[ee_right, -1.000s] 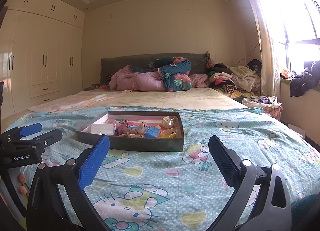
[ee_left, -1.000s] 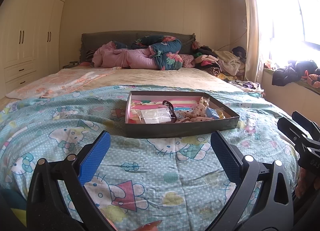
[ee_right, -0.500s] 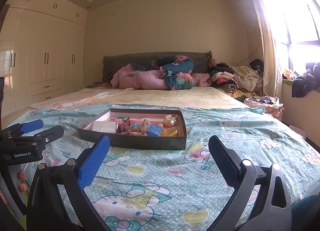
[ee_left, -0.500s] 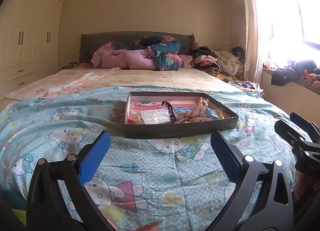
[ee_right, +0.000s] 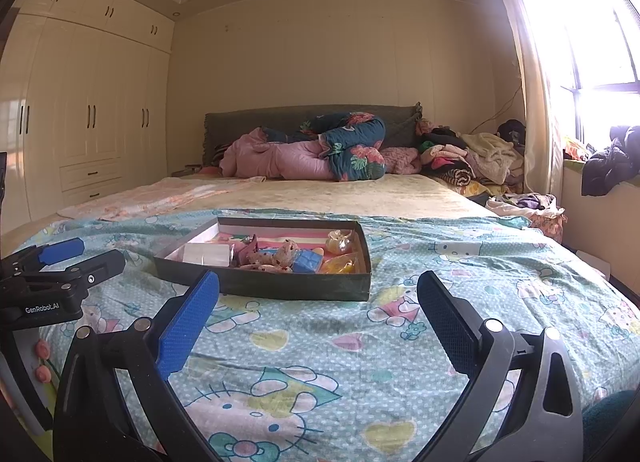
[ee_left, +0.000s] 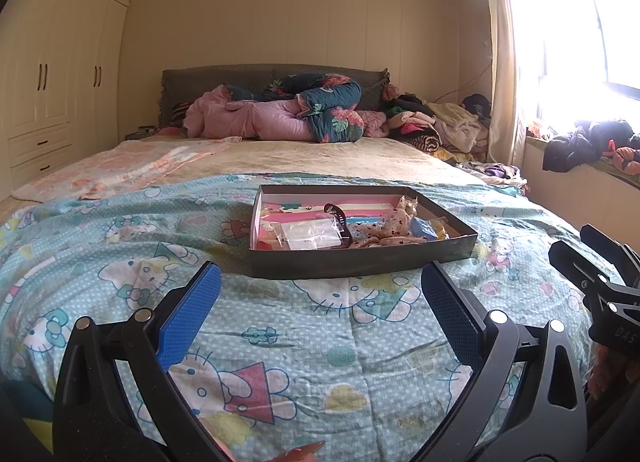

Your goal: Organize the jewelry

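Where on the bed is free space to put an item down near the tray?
The cartoon bedspread lies bare right of the tray, and between it and the open right gripper. The tray's inside is crowded. The open left gripper occupies its left.

Blown-out window [ee_left: 580,30] glare (fisheye-bent edges)

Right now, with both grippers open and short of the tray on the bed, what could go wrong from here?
1. The shallow dark tray sits on a soft, rumpled quilt; pressing its rim may tip it.
2. The contents overlap: clear packet, spotted fabric piece and blue item. The left gripper or right gripper might snag two things.
3. The grippers are close together, so reaching in at once risks a collision.
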Tool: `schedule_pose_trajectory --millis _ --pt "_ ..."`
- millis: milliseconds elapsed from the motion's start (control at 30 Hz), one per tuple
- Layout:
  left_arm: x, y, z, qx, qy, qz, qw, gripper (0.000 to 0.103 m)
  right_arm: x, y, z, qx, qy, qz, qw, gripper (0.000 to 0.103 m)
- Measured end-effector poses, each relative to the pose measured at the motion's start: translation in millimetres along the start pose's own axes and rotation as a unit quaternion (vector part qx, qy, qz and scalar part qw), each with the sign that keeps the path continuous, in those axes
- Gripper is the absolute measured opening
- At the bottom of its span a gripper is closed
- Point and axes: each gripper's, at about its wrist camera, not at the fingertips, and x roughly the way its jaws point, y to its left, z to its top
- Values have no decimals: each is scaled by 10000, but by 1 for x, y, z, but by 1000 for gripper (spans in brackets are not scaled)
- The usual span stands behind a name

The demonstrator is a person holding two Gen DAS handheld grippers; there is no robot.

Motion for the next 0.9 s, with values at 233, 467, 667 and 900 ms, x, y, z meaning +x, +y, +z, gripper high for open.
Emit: schedule_pose_trajectory --millis 233,467,667,900 --pt "0 0 0 -2 8 8 10000 92 -1 -1 0 -7 11 -6 10000 97" --pt "0 0 0 -9 5 4 10000 92 -2 -2 0 -11 15 7 10000 97" --pt "0 0 0 -3 4 5 10000 92 -2 -1 0 -10 12 6 10000 97" --pt "0 0 0 -4 0 9 10000 92 -2 -2 0 -9 16 6 10000 97"
